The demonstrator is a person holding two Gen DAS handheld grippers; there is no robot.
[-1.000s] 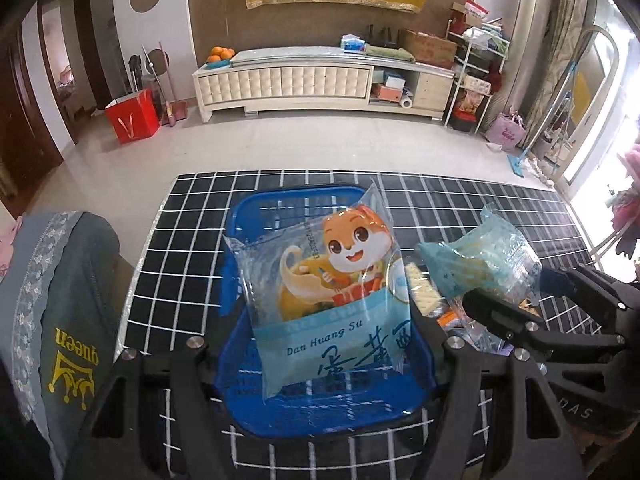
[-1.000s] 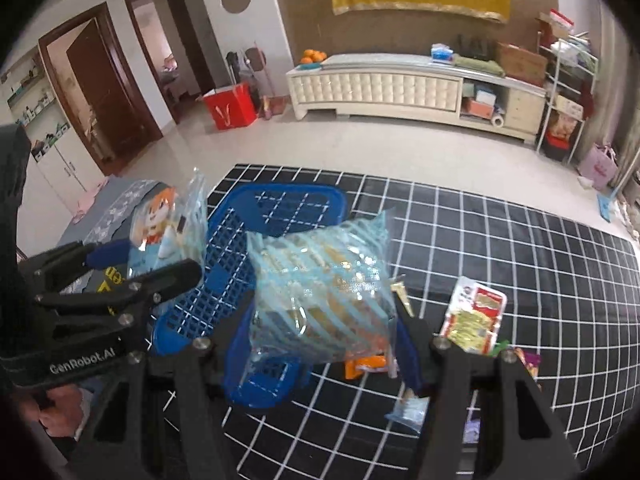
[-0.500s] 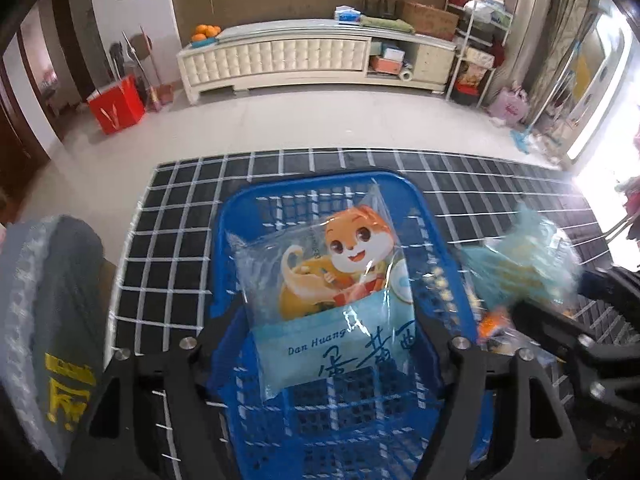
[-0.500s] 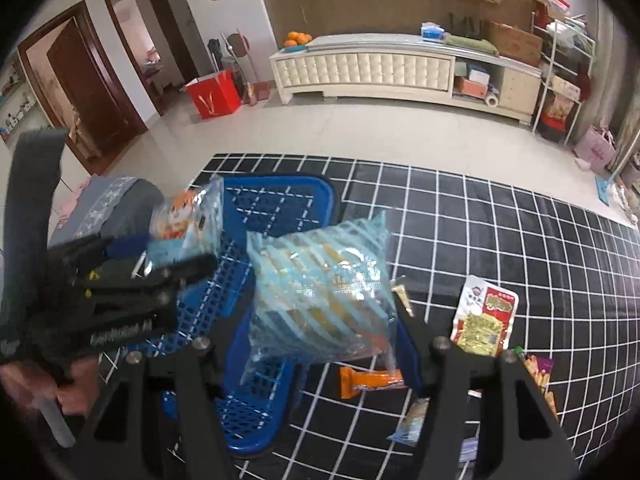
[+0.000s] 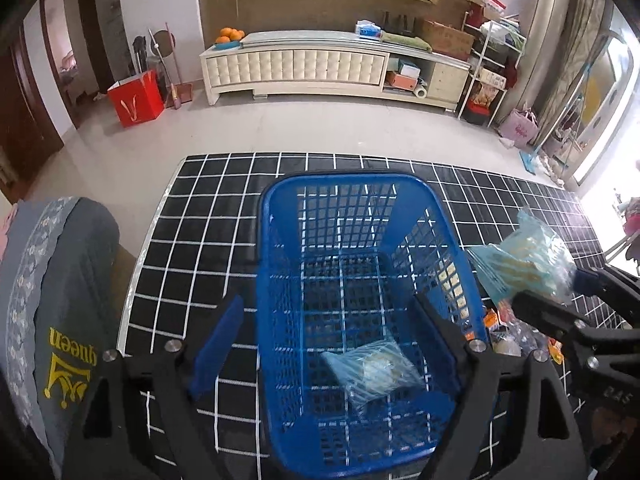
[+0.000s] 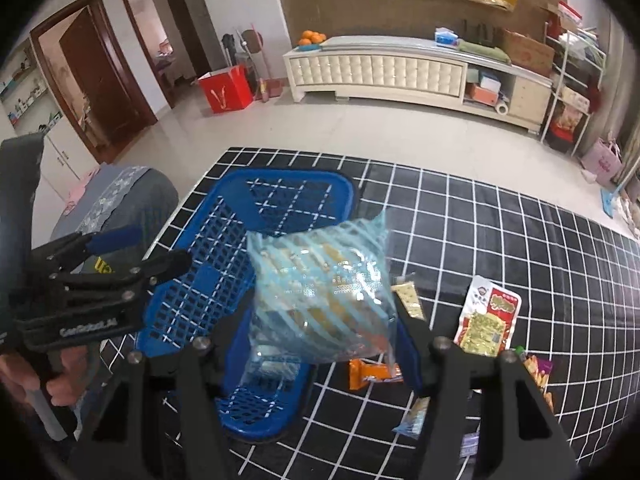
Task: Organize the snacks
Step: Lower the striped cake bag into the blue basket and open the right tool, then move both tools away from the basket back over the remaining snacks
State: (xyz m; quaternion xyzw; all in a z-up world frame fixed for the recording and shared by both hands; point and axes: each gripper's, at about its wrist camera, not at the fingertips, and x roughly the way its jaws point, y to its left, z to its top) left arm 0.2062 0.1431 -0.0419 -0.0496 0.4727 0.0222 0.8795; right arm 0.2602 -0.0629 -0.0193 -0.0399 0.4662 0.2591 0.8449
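A blue plastic basket (image 5: 344,180) stands on the black grid tablecloth (image 5: 208,216). My left gripper (image 5: 328,320) hangs over the basket, its jaws opening, with nothing between them. Below it a pale blue snack packet (image 5: 374,372) lies on the basket floor. In the right wrist view the left gripper (image 6: 156,248) sits over the basket (image 6: 296,178) at its left side. My right gripper (image 6: 320,332) is shut on a puffy blue-striped snack bag (image 6: 320,288), held above the basket's right edge. The left wrist view shows that bag (image 5: 524,260) and the right gripper (image 5: 560,296) at right.
Loose snacks lie on the cloth right of the basket: a red and yellow packet (image 6: 490,316), an orange packet (image 6: 370,372) and several small ones. A grey chair cover (image 5: 52,300) stands at the table's left edge. A person's hand (image 6: 24,376) holds the left gripper.
The squirrel-print packet has left the left gripper's jaws, which now stand wider; a packet lies in the basket. The left gripper came closer over the basket. The right keeps its striped bag.
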